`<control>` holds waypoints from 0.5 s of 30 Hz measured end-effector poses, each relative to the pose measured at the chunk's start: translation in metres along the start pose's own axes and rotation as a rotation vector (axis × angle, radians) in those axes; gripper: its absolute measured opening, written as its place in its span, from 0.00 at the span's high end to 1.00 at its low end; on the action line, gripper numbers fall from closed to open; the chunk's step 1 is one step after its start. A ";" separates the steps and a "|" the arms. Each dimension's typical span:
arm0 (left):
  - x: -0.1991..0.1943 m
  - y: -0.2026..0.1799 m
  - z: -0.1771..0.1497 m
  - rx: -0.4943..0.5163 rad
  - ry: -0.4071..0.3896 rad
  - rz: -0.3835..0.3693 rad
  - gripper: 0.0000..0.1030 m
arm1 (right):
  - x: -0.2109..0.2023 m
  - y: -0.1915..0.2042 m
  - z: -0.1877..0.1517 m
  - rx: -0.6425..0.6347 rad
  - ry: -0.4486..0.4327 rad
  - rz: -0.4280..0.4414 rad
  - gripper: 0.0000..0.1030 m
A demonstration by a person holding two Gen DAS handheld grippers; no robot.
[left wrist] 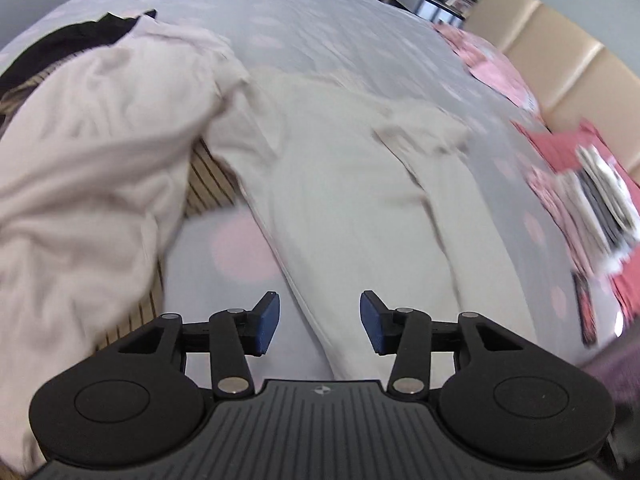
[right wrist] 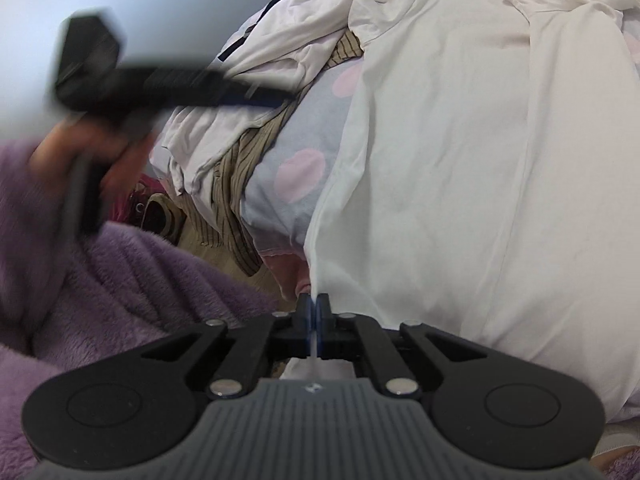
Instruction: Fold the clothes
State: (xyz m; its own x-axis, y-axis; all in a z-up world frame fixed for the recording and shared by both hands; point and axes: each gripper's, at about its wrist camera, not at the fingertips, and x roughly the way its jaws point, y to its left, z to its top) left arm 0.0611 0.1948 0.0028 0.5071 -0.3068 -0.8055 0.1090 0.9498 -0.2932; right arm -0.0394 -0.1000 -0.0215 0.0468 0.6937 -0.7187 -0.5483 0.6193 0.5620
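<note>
The right gripper (right wrist: 317, 312) is pinching the near edge of the white garment (right wrist: 460, 168), its jaws pressed together on a thin fold of cloth right at its tips. The garment is lying spread flat on the dotted bedspread (right wrist: 296, 172), stretching away ahead of that gripper and off to its right, with a loose sleeve bunched at the far end.

The left gripper (left wrist: 319, 322) is hanging with its jaws spread and nothing between them; the same pale garment (left wrist: 352, 184) is running forward just beyond its blue pads (left wrist: 267, 320). In the right wrist view that gripper (right wrist: 276, 98) is showing as a dark blur above the pile, gripped by the person's hand (right wrist: 96, 156) in a purple fleecy sleeve (right wrist: 132, 276). To its left a heap of unfolded clothes (left wrist: 92, 152) is waiting, pinkish white over a striped piece.

I'd say one garment is being laid out for folding, with one edge caught and the other not yet. The next move is probably calling for the left gripper to come down on a matching edge or corner of the garment and close, so both can lift and carry the cloth over itself evenly.
</note>
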 end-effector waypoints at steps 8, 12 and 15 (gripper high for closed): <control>0.067 -0.028 0.098 0.135 -0.057 -0.018 0.59 | 0.008 -0.011 0.003 0.021 0.031 0.024 0.97; 0.104 -0.071 0.140 0.264 -0.061 -0.059 0.59 | 0.015 -0.018 0.008 0.017 0.056 0.021 0.97; 0.131 -0.109 0.162 0.397 -0.066 -0.079 0.57 | 0.017 -0.026 0.011 0.016 0.071 0.016 0.97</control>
State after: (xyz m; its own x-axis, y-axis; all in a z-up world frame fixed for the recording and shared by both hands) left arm 0.2540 0.0609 0.0127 0.5364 -0.3879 -0.7496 0.4648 0.8771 -0.1213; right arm -0.0153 -0.1002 -0.0442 -0.0212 0.6760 -0.7366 -0.5348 0.6149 0.5796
